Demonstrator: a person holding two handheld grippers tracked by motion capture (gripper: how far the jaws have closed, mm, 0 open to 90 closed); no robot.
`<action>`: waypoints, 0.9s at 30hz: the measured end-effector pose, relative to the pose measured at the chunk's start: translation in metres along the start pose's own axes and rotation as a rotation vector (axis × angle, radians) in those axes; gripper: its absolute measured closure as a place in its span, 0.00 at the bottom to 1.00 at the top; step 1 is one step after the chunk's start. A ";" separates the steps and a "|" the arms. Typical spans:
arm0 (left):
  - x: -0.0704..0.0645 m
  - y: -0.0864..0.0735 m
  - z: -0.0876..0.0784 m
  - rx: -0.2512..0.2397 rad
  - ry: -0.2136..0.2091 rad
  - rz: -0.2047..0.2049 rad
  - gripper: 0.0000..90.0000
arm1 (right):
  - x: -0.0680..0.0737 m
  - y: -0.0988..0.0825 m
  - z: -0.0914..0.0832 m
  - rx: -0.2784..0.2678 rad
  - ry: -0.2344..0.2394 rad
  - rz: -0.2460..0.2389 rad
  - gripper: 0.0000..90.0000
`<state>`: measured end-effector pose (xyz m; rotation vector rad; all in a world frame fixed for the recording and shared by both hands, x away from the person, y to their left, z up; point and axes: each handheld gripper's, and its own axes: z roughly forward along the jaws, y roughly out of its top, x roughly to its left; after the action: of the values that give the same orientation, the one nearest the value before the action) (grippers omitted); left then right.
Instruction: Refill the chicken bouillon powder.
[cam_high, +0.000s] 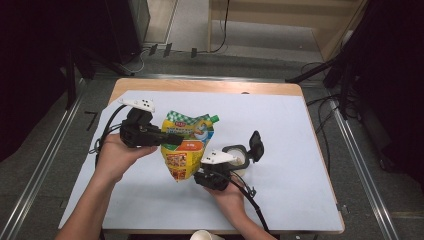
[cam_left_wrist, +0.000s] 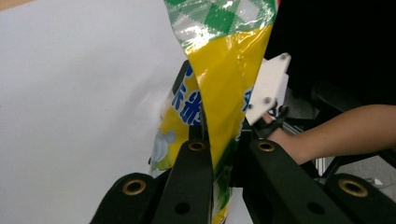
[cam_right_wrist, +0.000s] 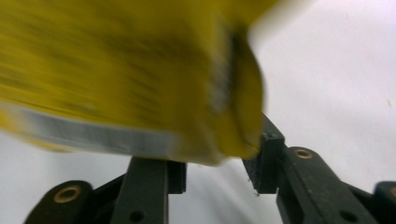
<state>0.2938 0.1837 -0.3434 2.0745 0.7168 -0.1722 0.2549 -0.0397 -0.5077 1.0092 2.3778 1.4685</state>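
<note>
I am watching from the high view: a yellow pouch with a green-checked top and a small green cap is being held upright above the white sheet that covers the table, a little left of the sheet's centre.

The left gripper is coming in from the pouch's nine o'clock side, and its jaws are clamping across the pouch's upper half. In the left gripper view the yellow film is running straight down between the two black jaws, pinched flat there; I am reading this gripper as clenched on the pouch.

The right gripper is sitting at about five o'clock from the pouch, at its lower corner. In the right gripper view the pouch's bottom edge is blurred and is lying across the gap between the jaws. The jaw at right is touching the pouch's corner; the jaw at left is standing just under the bottom seam. I cannot tell whether the pads are pressing on it.

At three o'clock from the pouch, just beside the right gripper, a round container with a black hinged lid flipped up is resting on the sheet.
</note>
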 end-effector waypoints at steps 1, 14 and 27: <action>0.000 0.000 0.001 0.002 -0.001 0.000 1.00 | 0.005 0.002 0.000 0.009 -0.015 -0.032 0.66; -0.006 0.002 0.020 -0.002 0.031 0.012 0.98 | 0.032 0.001 -0.004 0.001 -0.019 -0.209 0.65; -0.013 0.002 0.041 -0.014 0.080 0.085 0.89 | 0.040 0.005 -0.015 0.003 0.068 -0.142 0.64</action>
<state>0.2900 0.1444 -0.3604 2.1039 0.6740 -0.0366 0.2200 -0.0242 -0.4887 0.7848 2.4431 1.4704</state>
